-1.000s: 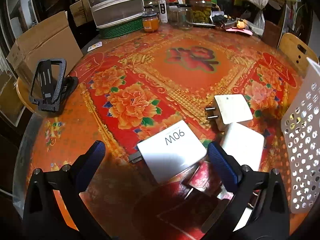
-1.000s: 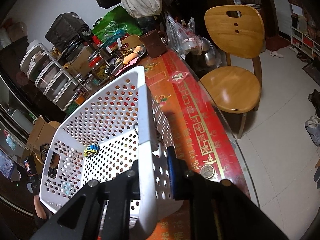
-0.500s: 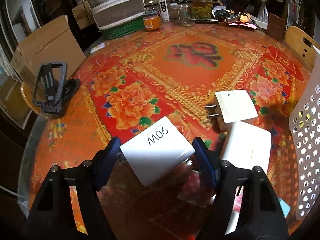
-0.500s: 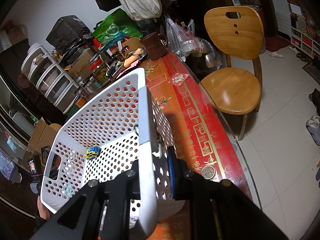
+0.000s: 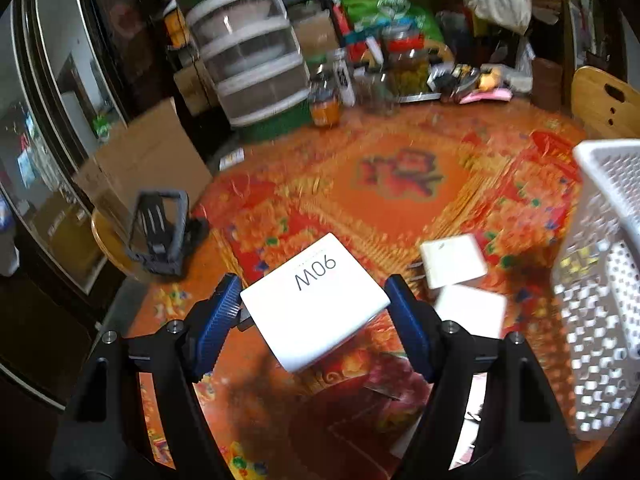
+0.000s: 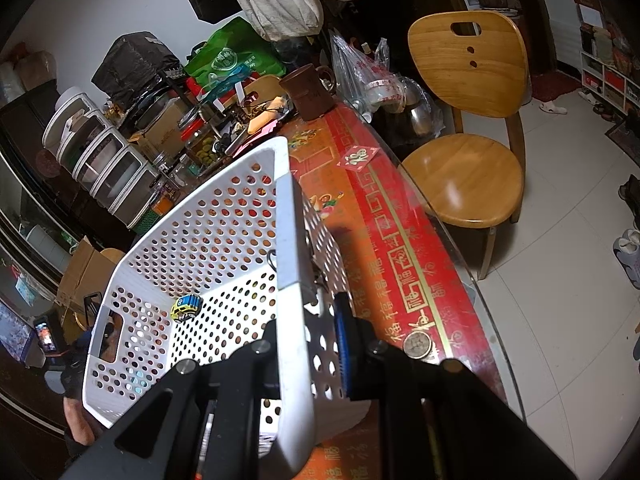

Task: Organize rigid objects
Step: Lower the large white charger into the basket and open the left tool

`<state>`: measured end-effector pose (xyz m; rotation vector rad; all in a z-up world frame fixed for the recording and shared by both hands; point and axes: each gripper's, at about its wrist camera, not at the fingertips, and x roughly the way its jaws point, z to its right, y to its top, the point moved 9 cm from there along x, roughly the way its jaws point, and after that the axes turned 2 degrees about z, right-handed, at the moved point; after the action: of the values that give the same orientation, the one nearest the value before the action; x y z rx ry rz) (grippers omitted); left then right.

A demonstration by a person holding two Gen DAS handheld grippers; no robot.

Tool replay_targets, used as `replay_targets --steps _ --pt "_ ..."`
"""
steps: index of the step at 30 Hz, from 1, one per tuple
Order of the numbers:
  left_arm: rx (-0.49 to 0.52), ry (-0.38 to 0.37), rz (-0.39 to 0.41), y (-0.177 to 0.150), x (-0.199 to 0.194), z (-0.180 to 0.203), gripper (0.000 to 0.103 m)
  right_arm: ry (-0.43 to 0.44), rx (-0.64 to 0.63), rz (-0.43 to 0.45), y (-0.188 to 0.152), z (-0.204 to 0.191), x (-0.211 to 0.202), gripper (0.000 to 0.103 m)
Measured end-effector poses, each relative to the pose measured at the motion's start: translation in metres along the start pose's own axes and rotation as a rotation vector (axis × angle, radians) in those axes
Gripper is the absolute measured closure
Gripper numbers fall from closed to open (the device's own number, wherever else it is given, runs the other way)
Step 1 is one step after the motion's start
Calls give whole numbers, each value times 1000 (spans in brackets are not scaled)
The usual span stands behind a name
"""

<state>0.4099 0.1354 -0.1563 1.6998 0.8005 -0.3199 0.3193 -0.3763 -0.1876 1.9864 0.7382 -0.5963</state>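
Left wrist view shows the left gripper (image 5: 314, 304) pinching the white charger (image 5: 316, 300) clear above the table (image 5: 392, 204), two more chargers (image 5: 452, 260) beside the basket (image 5: 600, 280), whose wall the right gripper (image 6: 308, 340) clamps.

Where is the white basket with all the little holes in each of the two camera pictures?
Left wrist view: the white perforated plastic basket fills the right edge, beside the red flowered tablecloth.
Right wrist view: the basket fills the lower middle and left, its rim clamped by the right gripper.
Shared landmark: the clear stacked drawer unit at the table's far side.
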Motion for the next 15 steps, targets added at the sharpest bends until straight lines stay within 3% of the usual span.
replay_targets --steps 5,15 --pt "30 -42 79 27 -52 17 31 -1 2 -1 0 0 1 89" --pt "118 -239 186 63 -156 86 31 -2 1 -1 1 2 2 89"
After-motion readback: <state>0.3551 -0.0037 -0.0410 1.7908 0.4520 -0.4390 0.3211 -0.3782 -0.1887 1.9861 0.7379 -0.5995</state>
